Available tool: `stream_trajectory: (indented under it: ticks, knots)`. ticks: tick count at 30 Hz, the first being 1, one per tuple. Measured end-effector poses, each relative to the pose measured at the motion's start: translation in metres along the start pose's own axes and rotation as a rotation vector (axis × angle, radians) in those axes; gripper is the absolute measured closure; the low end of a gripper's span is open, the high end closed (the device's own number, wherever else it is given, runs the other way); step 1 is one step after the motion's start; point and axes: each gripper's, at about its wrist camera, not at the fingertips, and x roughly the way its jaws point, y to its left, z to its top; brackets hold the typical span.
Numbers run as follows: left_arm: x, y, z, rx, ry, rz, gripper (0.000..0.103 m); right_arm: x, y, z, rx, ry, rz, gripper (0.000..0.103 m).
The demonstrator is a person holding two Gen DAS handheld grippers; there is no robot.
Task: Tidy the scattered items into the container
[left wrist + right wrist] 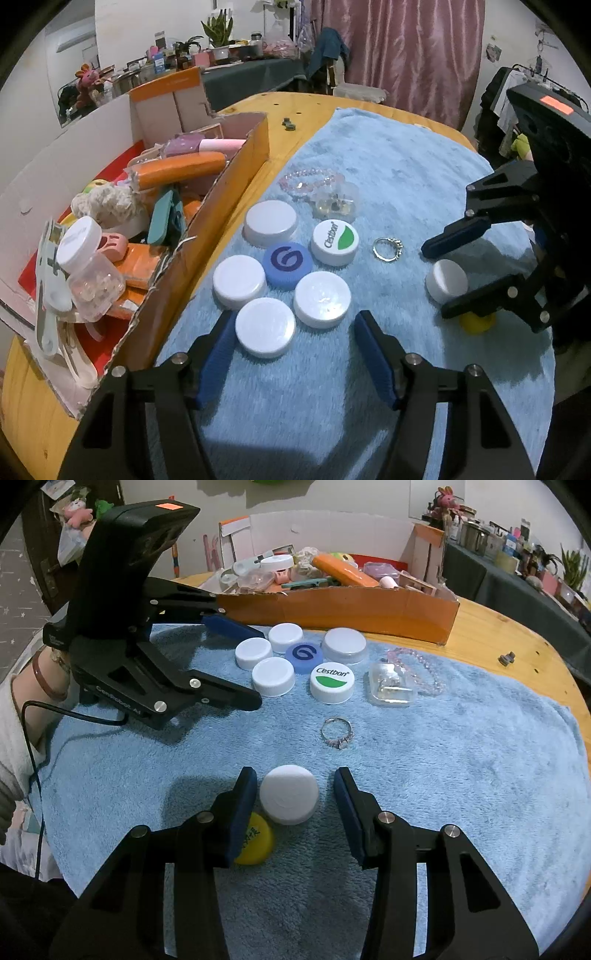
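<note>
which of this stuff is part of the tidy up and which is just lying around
Job: white caps, blue cap, Cestbon cap, yellow cap, ring, bead bracelet, clear plastic case, cardboard box.

Lying about: blue towel, potted plant, curtain.

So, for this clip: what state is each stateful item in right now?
Left gripper: open, straddling a white cap.
Right gripper: open, lone white cap between the pads, gap on one side.
Cardboard box: open-topped, nearly full.
Clear bottle: capped, in box.
Yellow cap: partly under right finger.
</note>
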Motion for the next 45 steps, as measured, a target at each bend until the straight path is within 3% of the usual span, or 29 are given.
stream_trajectory:
  ticks: [7, 23, 27, 33, 45]
  knots:
    - [-0.002, 0.006, -0.001, -0.01, 0.003, -0.008, 0.049, 0.0, 0.0, 0.0, 0.001, 0.001, 0.001, 0.061]
    - [-0.006, 0.007, -0.003, 0.015, 0.025, -0.01, 0.058, -0.001, 0.003, -0.002, -0.003, 0.008, 0.005, 0.062]
    - [-0.008, 0.008, -0.005, 0.011, 0.022, -0.007, 0.069, -0.003, 0.003, -0.002, -0.002, 0.009, 0.01, 0.065]
    - [-0.01, 0.008, -0.007, 0.002, 0.019, -0.002, 0.069, -0.004, 0.004, -0.001, -0.005, 0.01, 0.014, 0.072]
    - [-0.013, 0.007, -0.009, -0.016, 0.025, 0.034, 0.069, -0.012, 0.006, -0.001, -0.005, 0.005, 0.04, 0.072]
